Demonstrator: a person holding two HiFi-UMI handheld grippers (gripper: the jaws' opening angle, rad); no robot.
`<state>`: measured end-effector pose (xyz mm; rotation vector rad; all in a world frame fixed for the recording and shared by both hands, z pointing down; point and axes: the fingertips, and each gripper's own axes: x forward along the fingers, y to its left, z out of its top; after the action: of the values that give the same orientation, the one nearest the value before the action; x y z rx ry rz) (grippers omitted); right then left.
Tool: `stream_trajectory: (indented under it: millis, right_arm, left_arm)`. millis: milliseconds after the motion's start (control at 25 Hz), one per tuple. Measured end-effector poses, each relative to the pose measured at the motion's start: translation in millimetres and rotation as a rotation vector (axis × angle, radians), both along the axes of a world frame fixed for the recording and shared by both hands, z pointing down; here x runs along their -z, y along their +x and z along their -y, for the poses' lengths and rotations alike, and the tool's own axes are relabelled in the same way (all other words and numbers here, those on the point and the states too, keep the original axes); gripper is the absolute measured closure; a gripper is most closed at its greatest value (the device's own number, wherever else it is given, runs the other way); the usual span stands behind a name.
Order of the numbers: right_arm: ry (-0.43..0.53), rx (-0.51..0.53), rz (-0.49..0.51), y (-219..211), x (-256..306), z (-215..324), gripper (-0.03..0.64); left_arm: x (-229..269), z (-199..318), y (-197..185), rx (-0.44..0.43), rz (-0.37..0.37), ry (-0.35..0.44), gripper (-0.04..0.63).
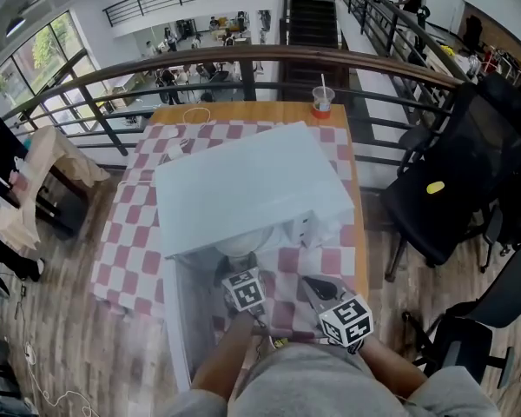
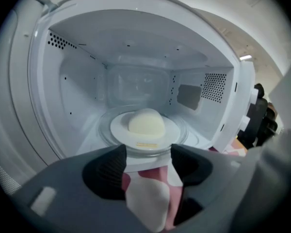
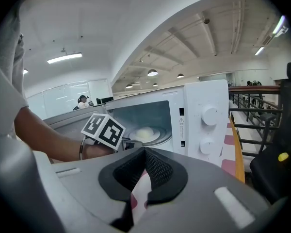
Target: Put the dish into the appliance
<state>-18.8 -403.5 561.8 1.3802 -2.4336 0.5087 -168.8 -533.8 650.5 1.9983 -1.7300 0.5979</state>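
Observation:
The white microwave (image 1: 243,181) stands on the checked table with its door (image 1: 181,320) swung open toward me on the left. Inside it, a white dish (image 2: 146,123) carrying a pale domed lump rests on the glass turntable (image 2: 106,130); the dish (image 3: 144,134) also shows in the right gripper view. My left gripper (image 2: 148,154) hovers just outside the opening, open, with only tablecloth showing between its pads. My right gripper (image 3: 145,152) hangs back to the right of the left gripper (image 3: 103,128), shut and empty.
Two knobs (image 3: 209,114) sit on the microwave's right panel. A cup with a straw (image 1: 322,101) stands at the table's far edge by the railing (image 1: 243,59). A black office chair (image 1: 451,181) is at the right. The checked cloth (image 1: 139,233) covers the table.

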Motion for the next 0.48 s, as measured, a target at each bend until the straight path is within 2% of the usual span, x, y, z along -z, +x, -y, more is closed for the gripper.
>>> stream_trajectory:
  millis: [80,160,240,480]
  right_arm:
    - [0.001,0.003,-0.002,2,1,-2,0.617]
    - [-0.002,0.007,-0.001,3,1,-6,0.617]
    - [-0.008,0.008,-0.001,5,-1,-12,0.617]
    - [-0.018,-0.008,0.003,26,-2,-26,0.617]
  left_arm:
    - [4,2,-2,0.003,0.06,0.02,0.373]
    - [8,2,-8,0.016,0.136,0.033,0.584]
    - [9,-1,-10,0.017,0.132,0.026,0.584]
    - [18,-28,-12,0.072,-0.034,0.059,0.584]
